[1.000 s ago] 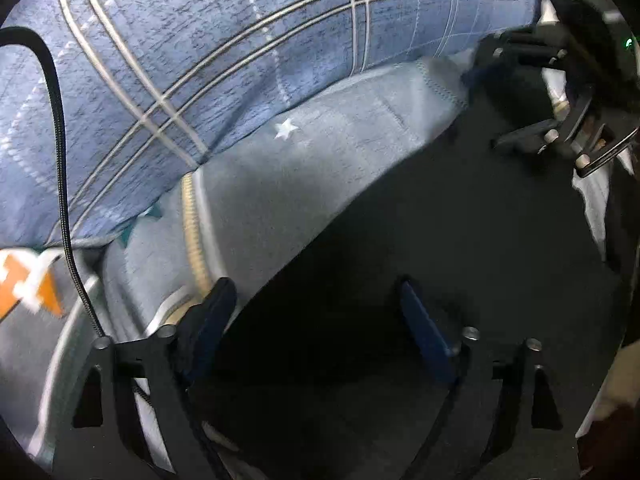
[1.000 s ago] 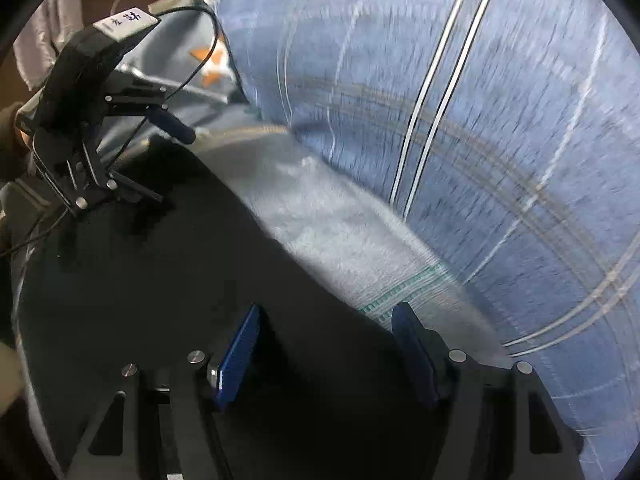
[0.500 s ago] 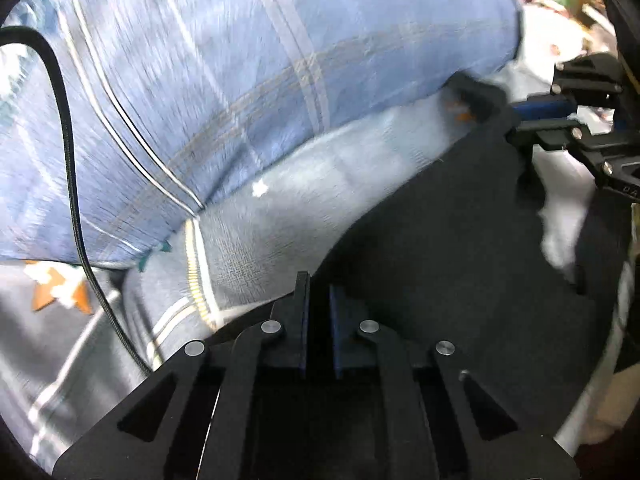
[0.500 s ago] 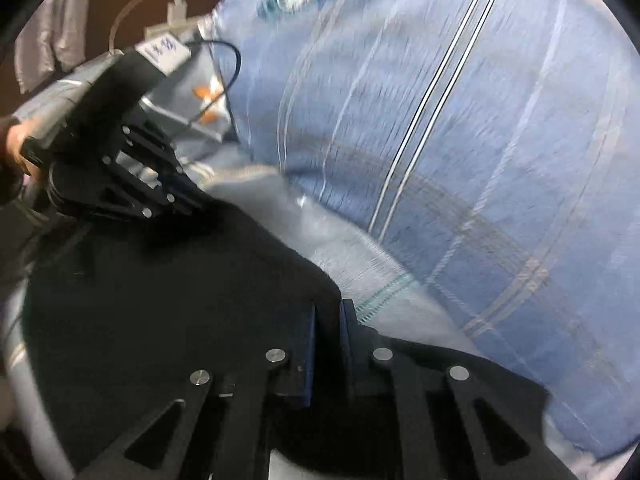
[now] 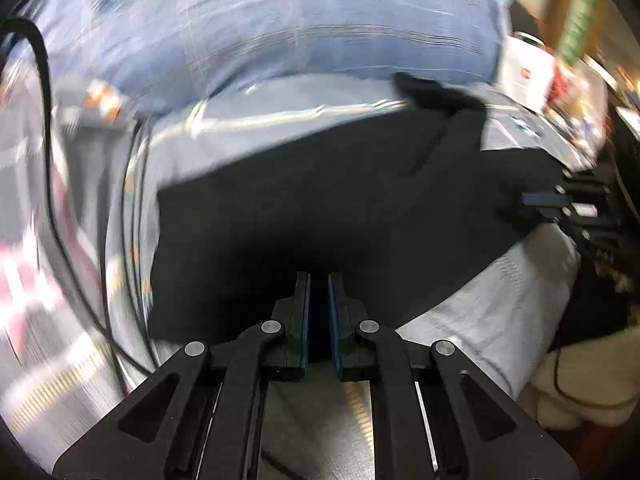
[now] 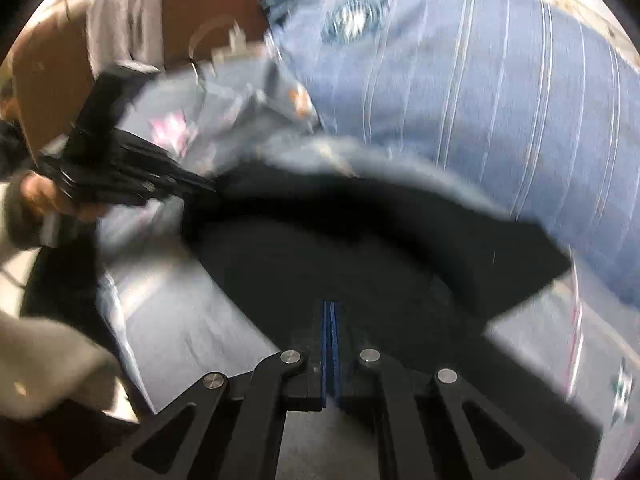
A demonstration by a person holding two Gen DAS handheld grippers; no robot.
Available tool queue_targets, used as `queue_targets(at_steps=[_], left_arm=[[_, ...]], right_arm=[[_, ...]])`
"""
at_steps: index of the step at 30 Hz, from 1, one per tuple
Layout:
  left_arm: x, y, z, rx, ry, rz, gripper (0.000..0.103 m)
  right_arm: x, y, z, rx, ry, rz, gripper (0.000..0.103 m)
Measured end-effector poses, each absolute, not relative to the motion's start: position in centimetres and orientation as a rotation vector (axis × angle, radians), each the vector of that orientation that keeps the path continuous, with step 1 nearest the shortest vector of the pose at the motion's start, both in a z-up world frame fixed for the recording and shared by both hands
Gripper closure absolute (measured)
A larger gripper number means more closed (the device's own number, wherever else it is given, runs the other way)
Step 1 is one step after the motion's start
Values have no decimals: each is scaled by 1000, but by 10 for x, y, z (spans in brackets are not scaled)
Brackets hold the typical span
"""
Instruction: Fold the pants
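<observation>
The black pants (image 5: 340, 200) lie spread on the grey-blue bed sheet (image 5: 280, 120), held taut between my two grippers. My left gripper (image 5: 319, 280) is shut on the near edge of the pants; it also shows in the right wrist view (image 6: 208, 192), pinching the pants' far left corner. My right gripper (image 6: 330, 308) is shut on the pants' (image 6: 360, 264) near edge; it shows at the right of the left wrist view (image 5: 540, 200). Both views are blurred by motion.
A large blue plaid pillow (image 6: 460, 100) lies behind the pants. A black cable (image 5: 44, 92) runs along the left. A brown headboard (image 6: 60, 60) stands at the far left. Cluttered items (image 5: 560, 60) sit beyond the bed's right side.
Both grippers closed from wide open onto the pants' edge. Both then lifted and pulled back, drawing the black fabric up and away from the pillow.
</observation>
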State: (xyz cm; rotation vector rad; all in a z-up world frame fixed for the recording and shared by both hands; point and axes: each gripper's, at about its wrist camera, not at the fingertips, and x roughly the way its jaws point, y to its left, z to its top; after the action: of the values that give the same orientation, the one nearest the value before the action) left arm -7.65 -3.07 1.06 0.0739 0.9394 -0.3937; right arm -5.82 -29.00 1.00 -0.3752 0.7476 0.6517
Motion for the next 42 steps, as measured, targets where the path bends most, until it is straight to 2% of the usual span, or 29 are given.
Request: queue_targets(at_steps=[2,4,5,6,8,9,10,12,13,16,20,23,24,29,34,41,42], left_arm=[[-79,-22,9,3,942,-384,96],[-82,-18,21,-59,912,-386,96],[-81,-16,28,-78,893,-392,96],[-82,-17,36,-92,867,-386,96],[-80,-17,45,-104,851,-373,93],[-79,-18,46,-108,846,-368,86],[-76,-19,47,-115,843,-361,71],[-72,-21,48,-139,836,-351,50],[-71,-21,48,-152,828,-351,48],[-67,-26,47,-154,810,-328,48],[-58,-38,35,-114,830,-322,48],[-56,-41,30,-95,835,-323,48],[-55,-41,29,-101,840,-325,48],[-52,-31,27,-161,856,-326,48],[-64,-21,32,-233,831,-335,48],[-72,-14,30,-369,871,-341,48],[-74,-14,30,-384,871,-344,42]], right_arm=[[-52,-299,19,-270,728,630,102],[-40,-306,38,-192,695,597,94],[-30,-310,51,-163,682,571,76],[-22,-312,59,-139,673,554,51],[-3,-317,74,-91,653,511,37],[15,-319,80,-69,657,472,37],[37,-322,84,-49,684,426,37],[80,-328,86,-23,741,342,37],[100,-327,84,-25,758,304,37],[156,-332,71,-24,820,172,37],[224,-333,30,6,1001,38,37],[233,-330,14,-4,1000,43,73],[229,-330,16,-1,987,79,100],[179,-366,63,119,874,207,100],[42,-451,121,261,645,242,100],[-45,-519,77,400,724,141,100],[-50,-521,66,405,749,128,99]])
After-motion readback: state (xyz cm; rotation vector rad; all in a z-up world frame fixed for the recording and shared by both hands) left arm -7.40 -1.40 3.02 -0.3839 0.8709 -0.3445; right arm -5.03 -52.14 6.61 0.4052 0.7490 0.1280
